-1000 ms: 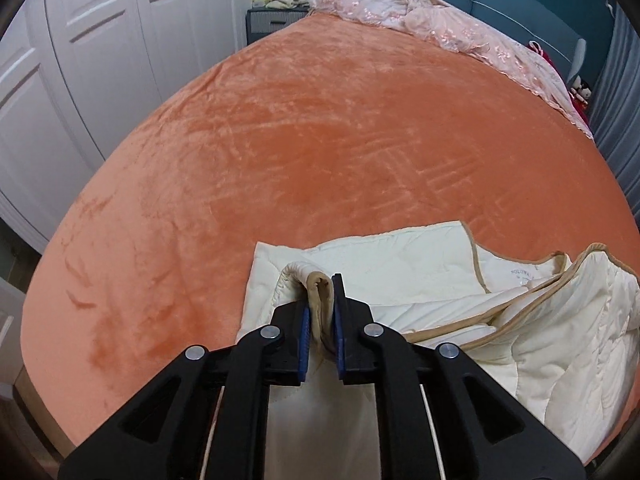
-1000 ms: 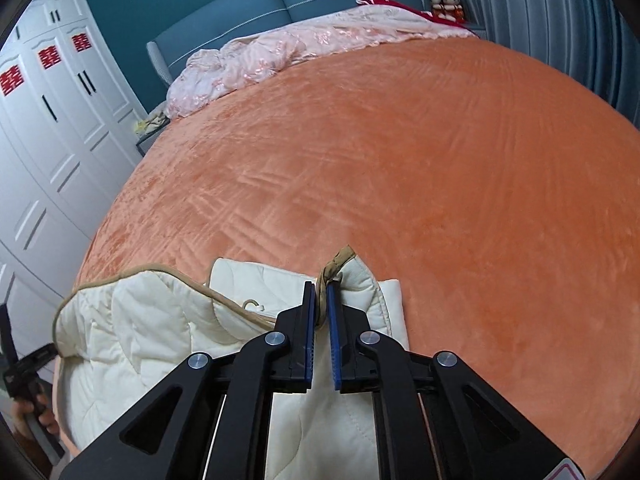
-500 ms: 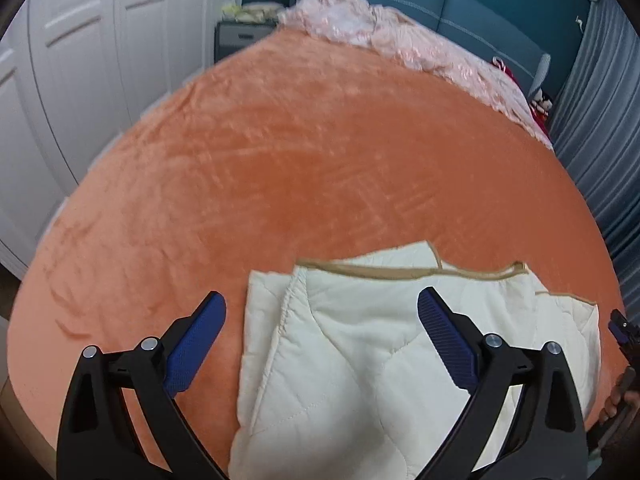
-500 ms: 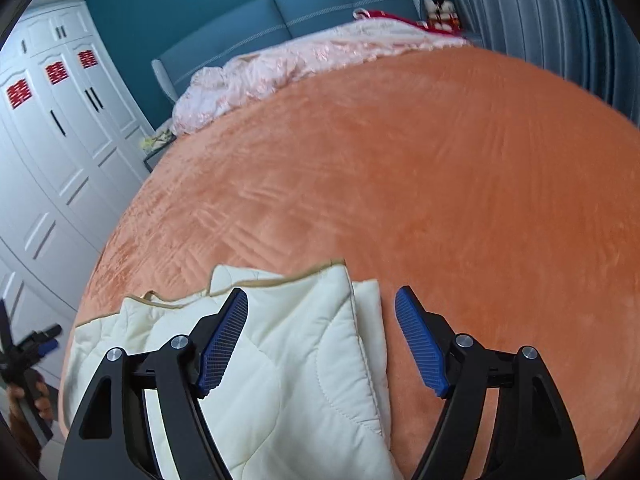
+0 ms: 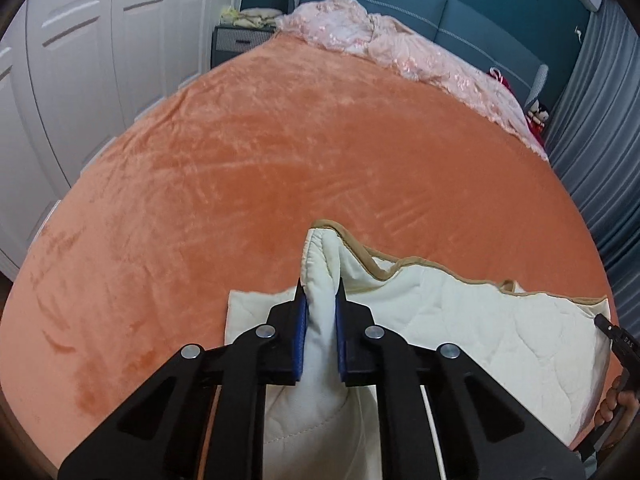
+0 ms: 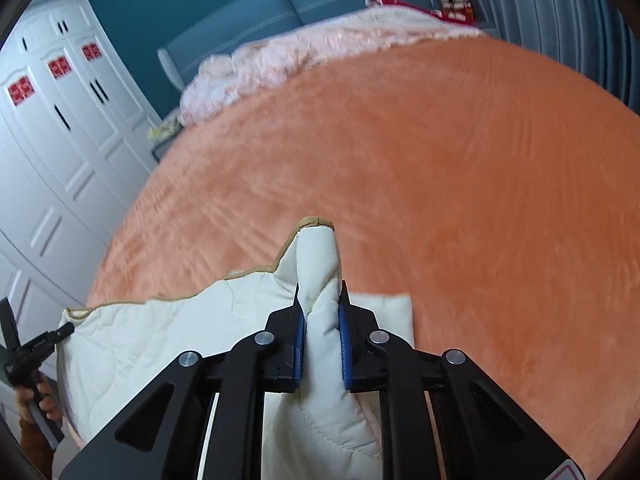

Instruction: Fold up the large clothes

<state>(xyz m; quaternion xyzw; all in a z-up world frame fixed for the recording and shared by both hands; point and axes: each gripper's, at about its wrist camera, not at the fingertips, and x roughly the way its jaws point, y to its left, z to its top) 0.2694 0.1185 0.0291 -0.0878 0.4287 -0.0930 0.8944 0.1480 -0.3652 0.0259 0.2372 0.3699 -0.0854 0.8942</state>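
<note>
**Both grippers clamped on cream garment at foot of bed**

The cream quilted padded garment w/ tan binding lies partly folded on the near end of the bed covered in orange plush fabric, spread across the bed's near edge btwn the two grippers.

Left gripper: its jaws have just been closing, and a thick bunched fold of the garment is now pinched btwn the blue-padded fingers. The fold sticks up past the tips, tan-bound corner on top. Narrow gap, filled w/ fabric.

Right gripper: same story — jaws have just been closing, and a padded roll of the garment's other end is squeezed btwn its blue-padded fingers, tan corner peaking above the tips. A flatter layer of the garment lies on the bed just right of the fingers.

Btwn the two grips the tan-bound edge runs in a wavy line, slightly lifted off the bed.

In the left view, the person's right hand shows at far right edge on its gripper handle; in the right view, the left hand shows at lower left.

Bkgd: crumpled pink bedding at the head of the bed, blue padded headboard, white panelled wardrobe doors, grey curtain.
</note>
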